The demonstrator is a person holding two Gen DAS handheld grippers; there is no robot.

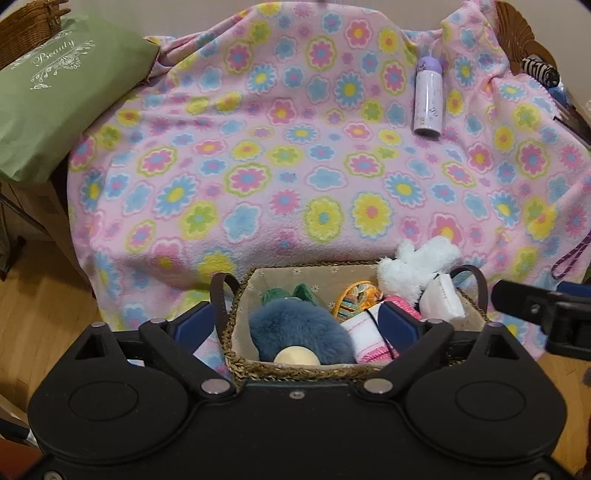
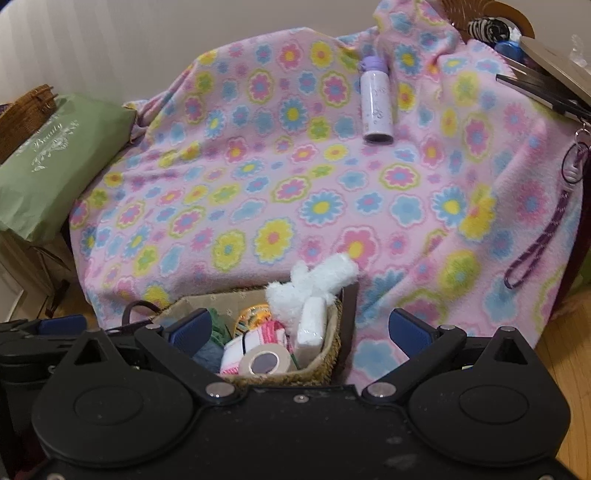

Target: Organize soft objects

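A woven basket (image 1: 236,354) with dark strap handles sits at the near edge of a flowered pink blanket (image 1: 295,155). It holds a blue-grey fluffy toy (image 1: 295,328), a white plush (image 1: 417,266), a white packet (image 1: 443,299), pink-white cloth (image 1: 364,334) and green fabric (image 1: 280,293). My left gripper (image 1: 297,325) is open, its fingers either side of the basket. In the right wrist view the basket (image 2: 330,347), the white plush (image 2: 314,280) and a tape roll (image 2: 264,360) show. My right gripper (image 2: 301,332) is open just right of the basket.
A purple-capped white bottle (image 1: 428,98) lies on the blanket at the far right. A green pillow (image 1: 55,88) sits at the left, by a wicker basket (image 1: 26,26). A purple lanyard (image 2: 535,243) hangs at the right. Wood floor (image 1: 44,332) is below.
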